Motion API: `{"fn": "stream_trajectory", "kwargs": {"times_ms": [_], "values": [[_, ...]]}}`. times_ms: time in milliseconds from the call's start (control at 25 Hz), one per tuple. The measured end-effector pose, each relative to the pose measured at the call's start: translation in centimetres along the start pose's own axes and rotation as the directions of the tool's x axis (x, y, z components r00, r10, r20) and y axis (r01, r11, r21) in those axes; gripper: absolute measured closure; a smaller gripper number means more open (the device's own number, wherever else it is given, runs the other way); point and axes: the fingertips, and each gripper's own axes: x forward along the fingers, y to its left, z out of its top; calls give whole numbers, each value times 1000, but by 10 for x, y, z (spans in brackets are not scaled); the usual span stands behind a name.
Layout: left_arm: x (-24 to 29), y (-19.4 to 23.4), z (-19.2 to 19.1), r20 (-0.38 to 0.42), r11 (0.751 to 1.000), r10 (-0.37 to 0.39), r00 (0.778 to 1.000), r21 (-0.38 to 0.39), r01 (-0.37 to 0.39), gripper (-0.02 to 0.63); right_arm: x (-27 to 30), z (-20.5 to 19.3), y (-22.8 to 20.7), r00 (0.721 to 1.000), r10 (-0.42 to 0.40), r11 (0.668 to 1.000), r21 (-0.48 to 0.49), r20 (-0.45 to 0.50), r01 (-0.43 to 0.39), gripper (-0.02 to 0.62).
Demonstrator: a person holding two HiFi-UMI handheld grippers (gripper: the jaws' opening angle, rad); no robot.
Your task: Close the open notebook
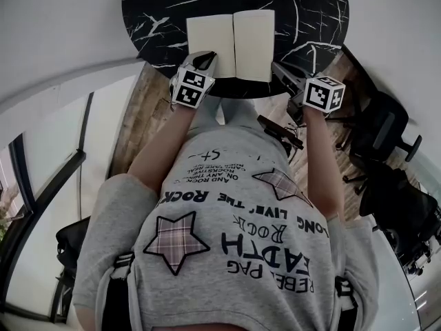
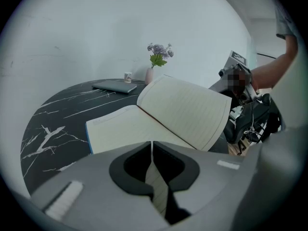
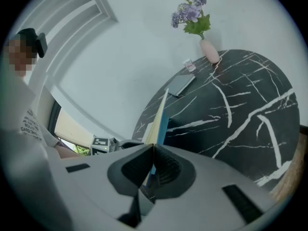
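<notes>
Already under way, though far from shut. Grips the notebook (image 1: 251, 43) by its blue right cover (image 3: 162, 121) with the right hand-held gripper (image 3: 153, 148), jaws clenched on the near edge, that half tilted up off the black marble tabletop (image 1: 151, 5). Rests the left hand-held gripper (image 2: 152, 146), jaws together, at the near left corner over the flat left page (image 2: 125, 129); impossible to tell whether clamping paper or only pressing. Left to do, probably: swing the raised half over the spine, down onto the left, then release.

A grey short-sleeved T-shirt (image 1: 227, 209) bears plaid stars and black lettering. The grey left gripper (image 2: 152, 143) and right gripper (image 3: 153, 147) each carry a white cube (image 1: 191, 87) of black square markers.
</notes>
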Motion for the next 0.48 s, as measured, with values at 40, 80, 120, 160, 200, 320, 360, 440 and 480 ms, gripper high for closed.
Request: {"fn": "stream_trajectory", "kwargs": {"times_ms": [40,80,120,160,200,320,360,440,480], "values": [[-1,0,1,4,1000,-1,1000,-6,1,583,1,1,4,1000,9,1000,-2,0,-9,581],[-2,0,1,7,1000,-5,1000,-13,5,583,2,2,8,1000,19,1000,-5,-1,-19,581],[-3,0,2,9,1000,-9,1000,-20,9,583,3,3,12,1000,29,1000,-9,-4,-29,581],[-4,0,2,13,1000,-10,1000,-24,10,583,4,4,16,999,39,999,-15,-8,-39,581],[-6,0,2,17,1000,-7,1000,-24,8,583,6,5,21,999,49,999,-22,-13,-49,581],[-18,3,4,30,1000,14,999,-12,-13,583,12,9,38,996,88,995,-45,-30,-89,581],[-23,5,6,39,1000,22,999,-10,-21,583,15,10,45,994,106,993,-49,-34,-108,581],[-34,10,12,67,999,39,997,-16,-38,583,22,13,60,987,152,987,-52,-44,-155,581],[-39,13,13,80,999,49,996,-23,-47,584,27,13,68,982,180,982,-50,-50,-182,581]]}}
